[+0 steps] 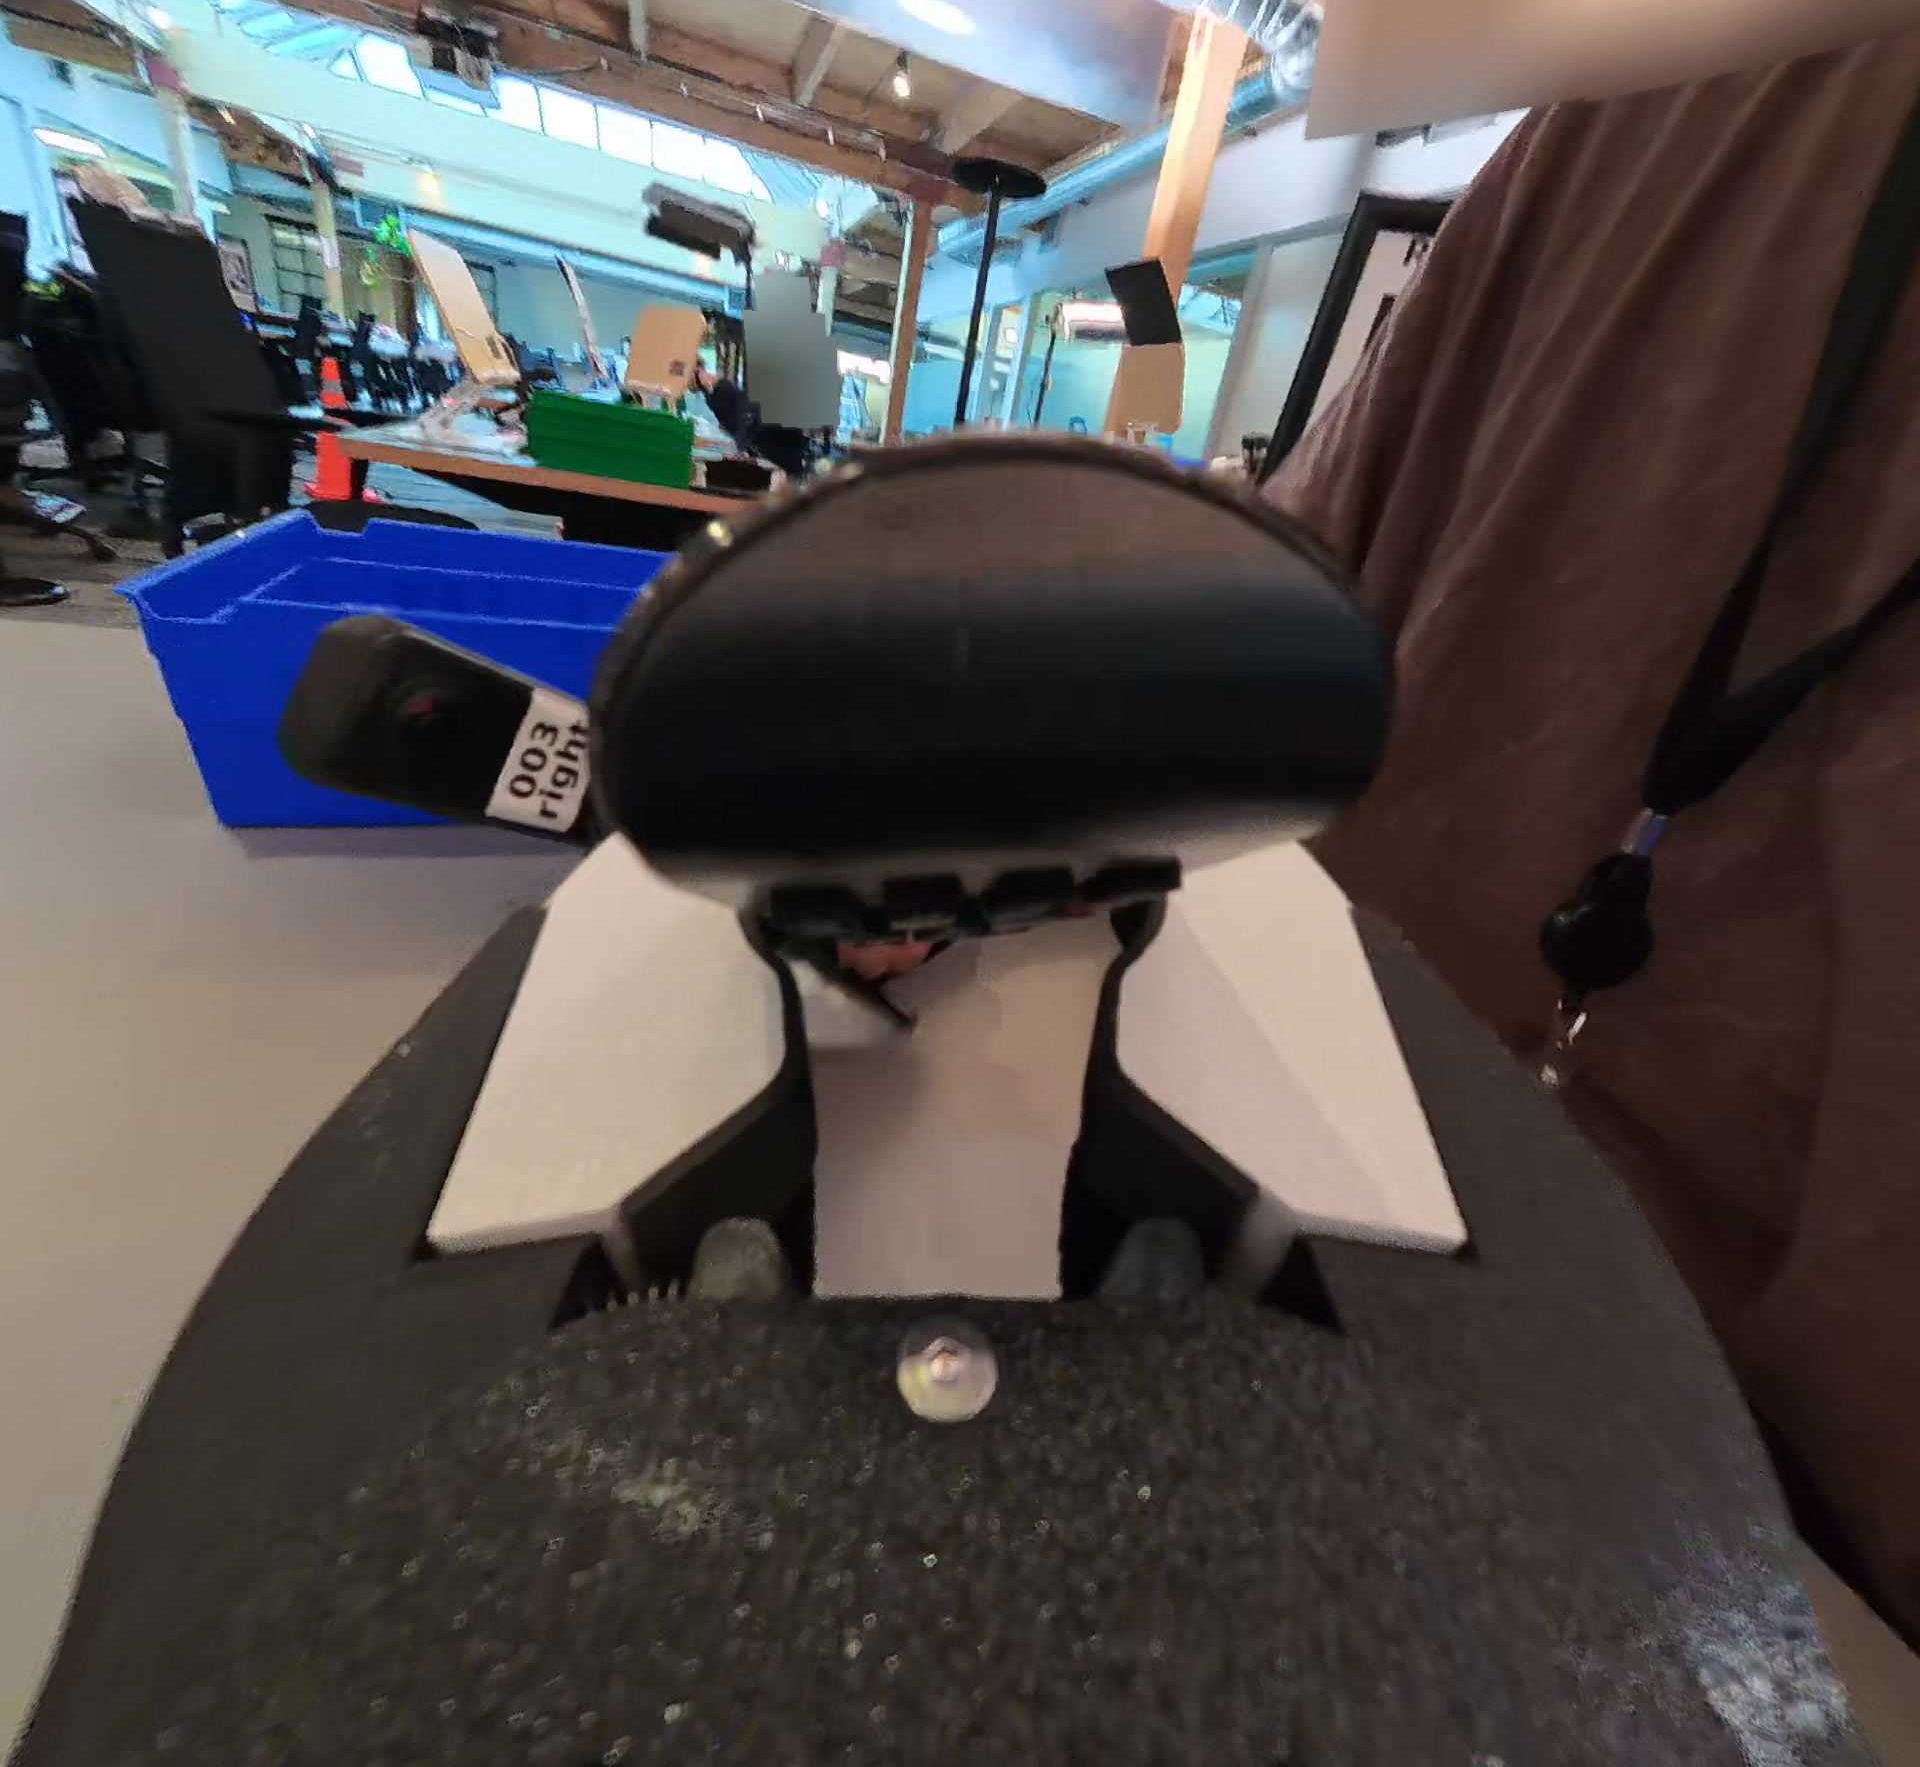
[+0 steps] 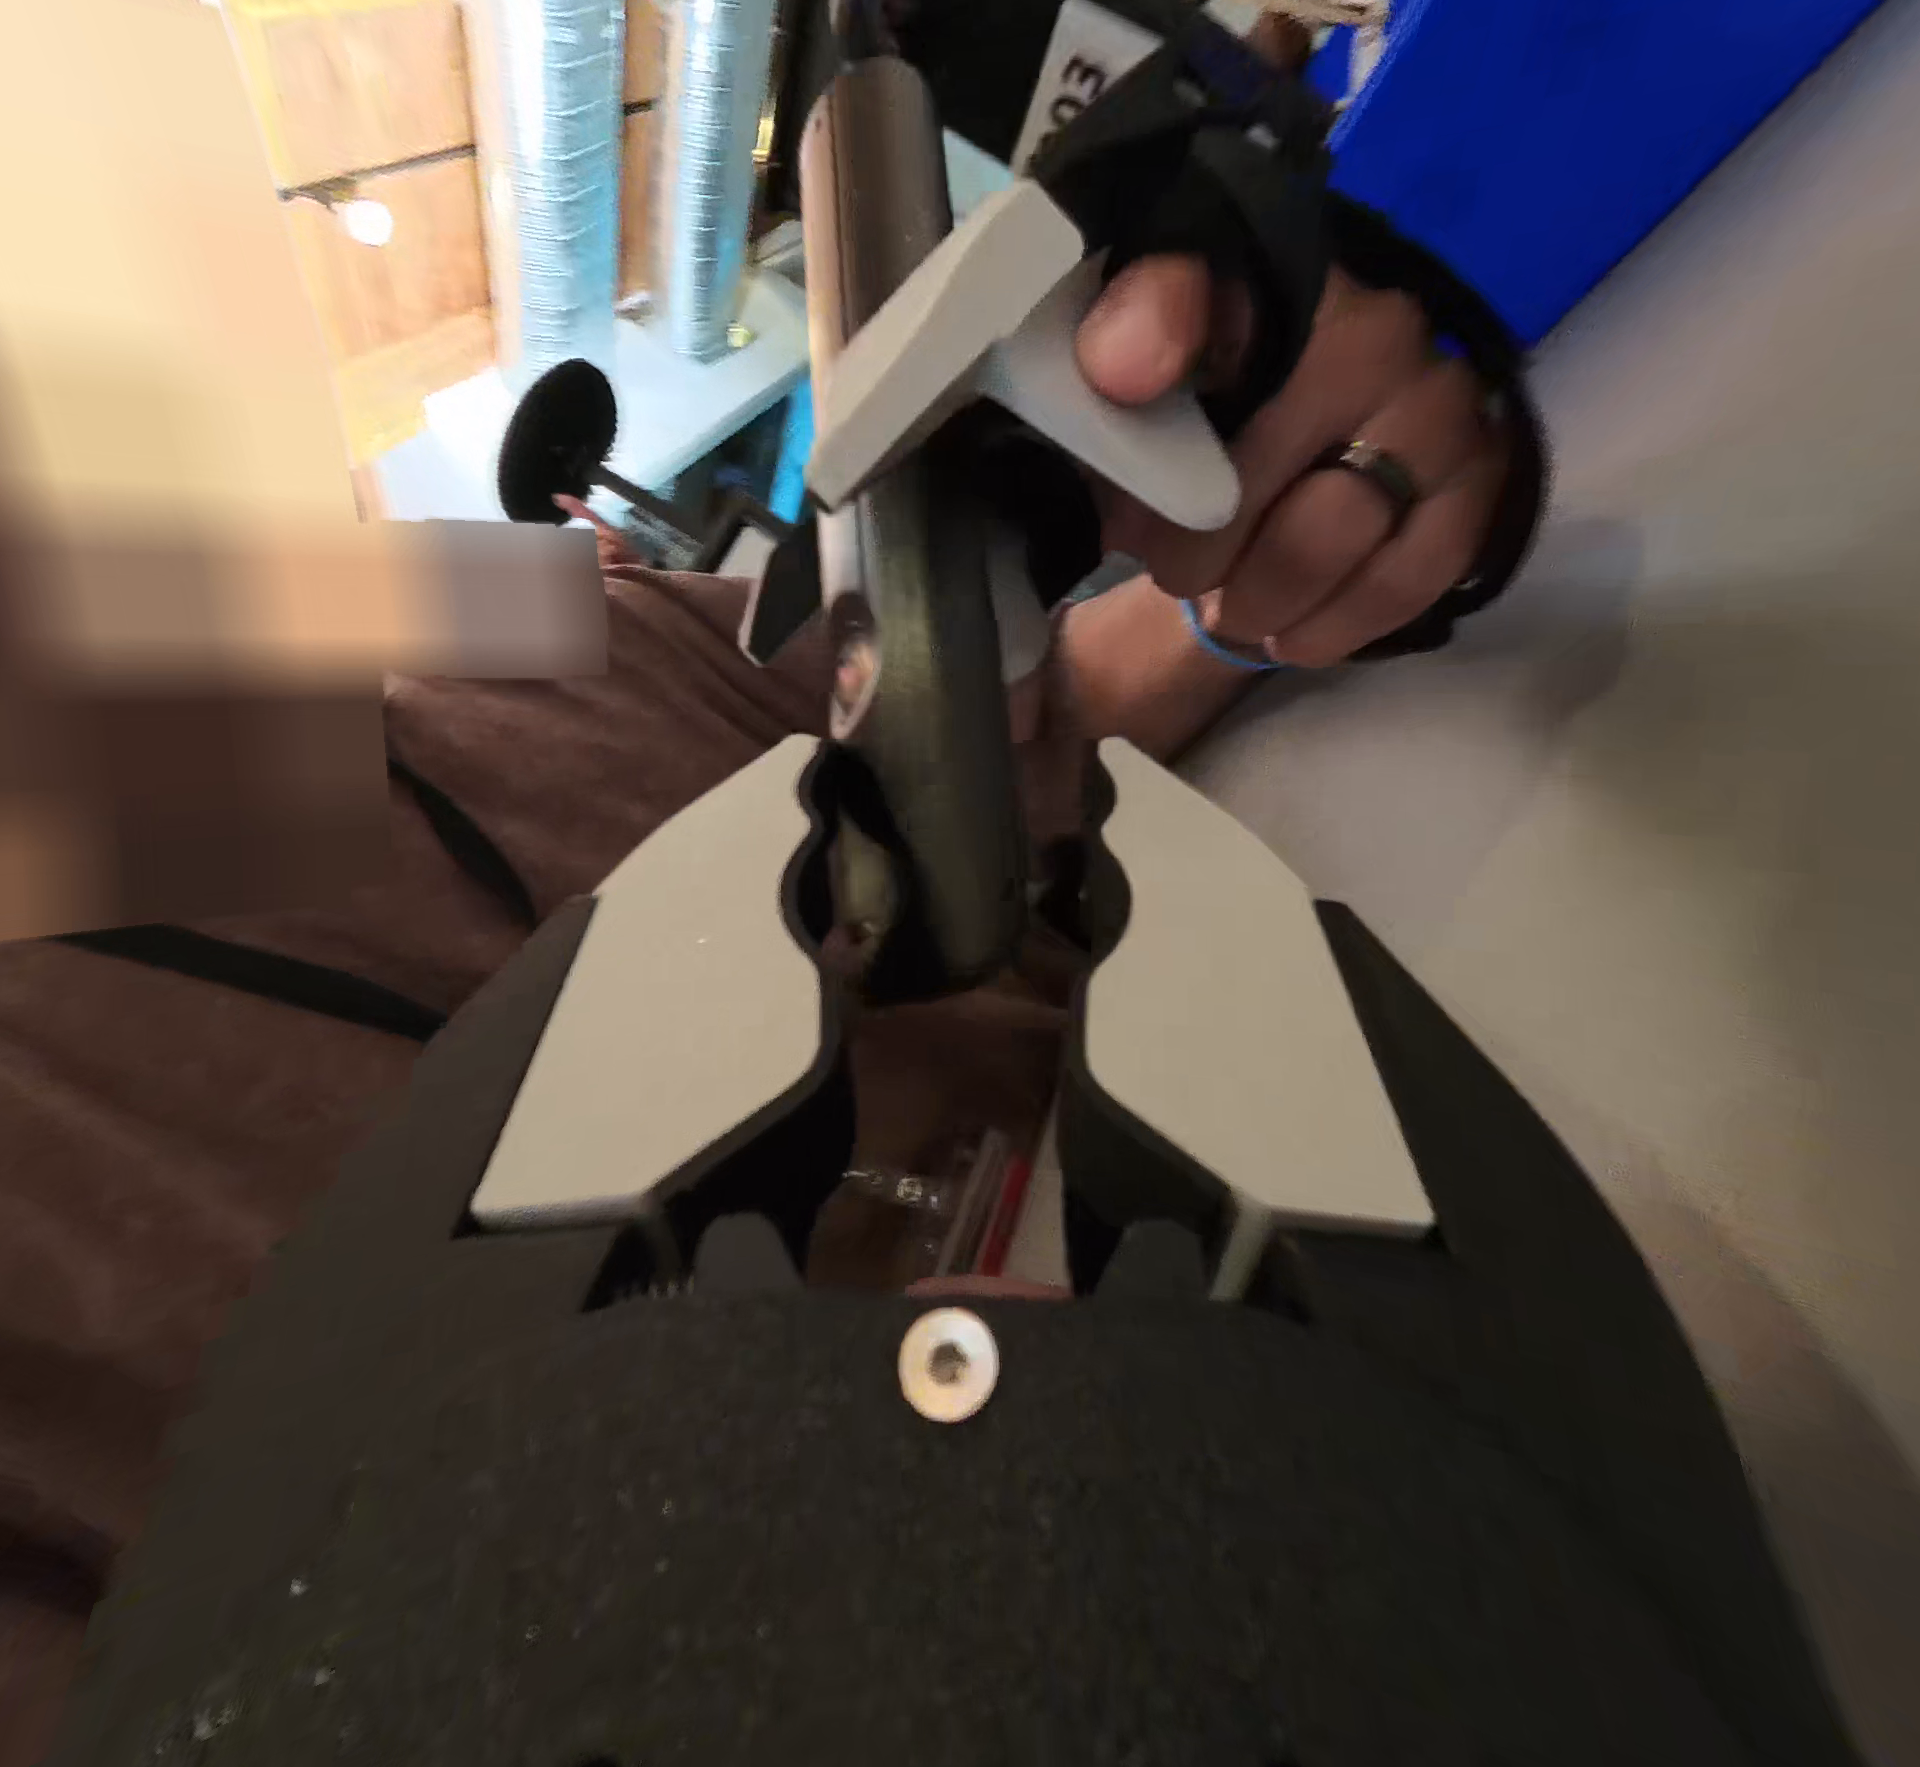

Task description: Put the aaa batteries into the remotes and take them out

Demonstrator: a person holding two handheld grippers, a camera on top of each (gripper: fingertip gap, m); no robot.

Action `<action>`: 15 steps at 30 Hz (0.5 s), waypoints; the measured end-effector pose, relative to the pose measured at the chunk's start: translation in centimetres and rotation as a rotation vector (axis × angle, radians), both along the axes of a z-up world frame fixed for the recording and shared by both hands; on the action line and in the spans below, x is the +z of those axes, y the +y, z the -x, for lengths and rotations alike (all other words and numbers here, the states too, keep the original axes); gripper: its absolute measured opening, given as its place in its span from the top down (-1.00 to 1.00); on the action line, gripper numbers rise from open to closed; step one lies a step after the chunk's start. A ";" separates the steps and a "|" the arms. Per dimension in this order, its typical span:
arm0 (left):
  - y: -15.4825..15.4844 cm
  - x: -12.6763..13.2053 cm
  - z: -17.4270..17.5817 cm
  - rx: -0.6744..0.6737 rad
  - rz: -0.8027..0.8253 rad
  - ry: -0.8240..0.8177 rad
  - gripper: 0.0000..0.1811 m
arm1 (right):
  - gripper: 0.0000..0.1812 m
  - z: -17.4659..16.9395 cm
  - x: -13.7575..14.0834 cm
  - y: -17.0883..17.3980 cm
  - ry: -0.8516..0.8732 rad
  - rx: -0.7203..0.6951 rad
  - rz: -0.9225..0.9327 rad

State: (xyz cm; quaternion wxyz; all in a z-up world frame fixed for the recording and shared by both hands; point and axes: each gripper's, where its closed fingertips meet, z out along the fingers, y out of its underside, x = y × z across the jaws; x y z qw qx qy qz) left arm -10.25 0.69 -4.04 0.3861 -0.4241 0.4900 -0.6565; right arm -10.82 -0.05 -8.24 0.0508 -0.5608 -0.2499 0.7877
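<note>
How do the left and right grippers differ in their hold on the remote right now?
The left gripper is clamped across the remote partway along its length; the right gripper only brackets its end. The left gripper's jaws press on the remote; the right gripper's jaws show a gap on one side. Both are set on the same remote.

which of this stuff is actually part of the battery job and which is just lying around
Part of the job:
- dark remote, clamped by the left gripper
- right gripper, its fingers either side of the remote's end
- no batteries clearly visible

Just lying about:
- blue bin on the table
- green crates on a far table
- orange cone
</note>
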 end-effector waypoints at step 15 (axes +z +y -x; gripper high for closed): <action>-1.1 -1.6 0.4 -0.055 0.003 0.046 0.34 | 0.70 1.1 -0.2 -0.7 -0.045 0.062 0.129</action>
